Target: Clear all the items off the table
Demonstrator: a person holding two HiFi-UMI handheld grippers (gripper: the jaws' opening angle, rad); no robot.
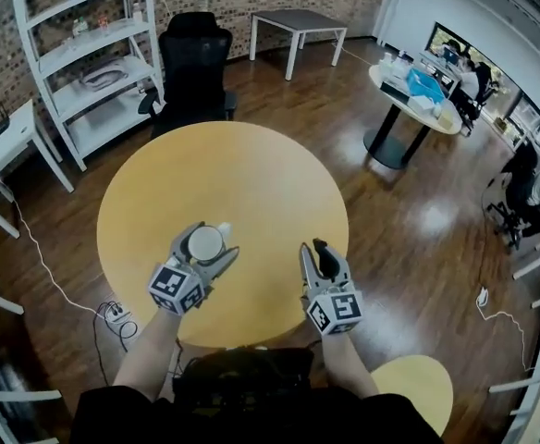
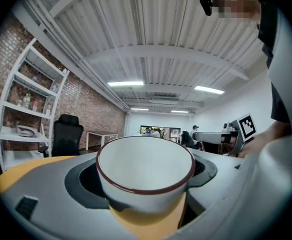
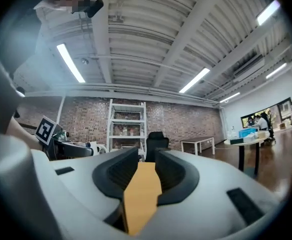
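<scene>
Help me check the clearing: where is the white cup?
Head view, lower left: the white cup is gripped in the left claw above the yellow table, left of the right claw.

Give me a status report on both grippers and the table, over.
Left gripper shut on white cup. Right gripper jaws slightly apart, empty. Round table shows no other items; nothing in the way.

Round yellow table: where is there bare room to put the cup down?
Almost the whole round yellow table is bare, from the far edge by the black chair to the middle. Only the near edge is crowded: there the left claw holds the white cup and the right claw hovers empty.
</scene>
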